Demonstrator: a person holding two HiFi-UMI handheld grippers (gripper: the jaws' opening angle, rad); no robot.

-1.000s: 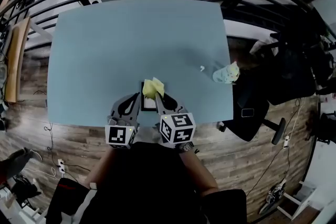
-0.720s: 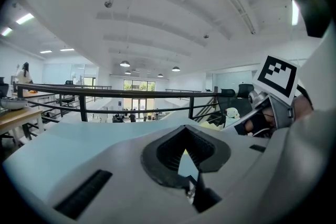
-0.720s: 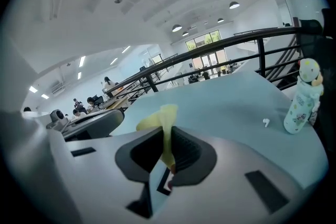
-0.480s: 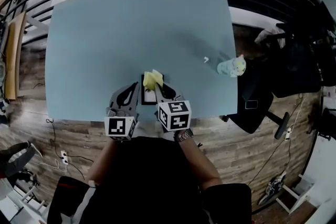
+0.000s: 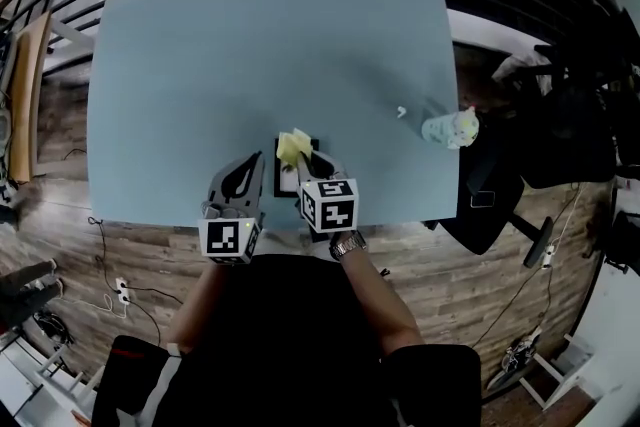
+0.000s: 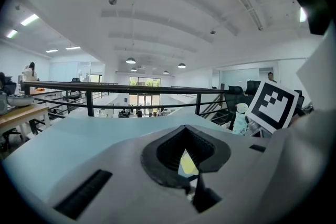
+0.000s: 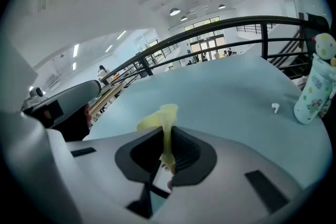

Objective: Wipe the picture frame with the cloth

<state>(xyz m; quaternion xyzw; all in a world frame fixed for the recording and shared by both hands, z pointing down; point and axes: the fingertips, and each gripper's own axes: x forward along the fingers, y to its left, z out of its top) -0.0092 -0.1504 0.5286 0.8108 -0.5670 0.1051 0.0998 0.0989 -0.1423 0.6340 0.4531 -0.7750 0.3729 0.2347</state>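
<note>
tongs of right gripper [image 5: 299, 165], angled down, pinch cloth [image 5: 292, 147] over picture frame [image 5: 287, 185].

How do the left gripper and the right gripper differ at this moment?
The right gripper is shut on the yellow cloth; the left gripper is shut on nothing. The right gripper reaches over the black-edged picture frame; the left gripper lies beside it. Both point forward across the light blue table.

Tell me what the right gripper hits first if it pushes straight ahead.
Nothing close: the right gripper, shut on the cloth, faces bare table. The bottle stands well off to its right. Its tilt toward the tabletop is unclear.
</note>
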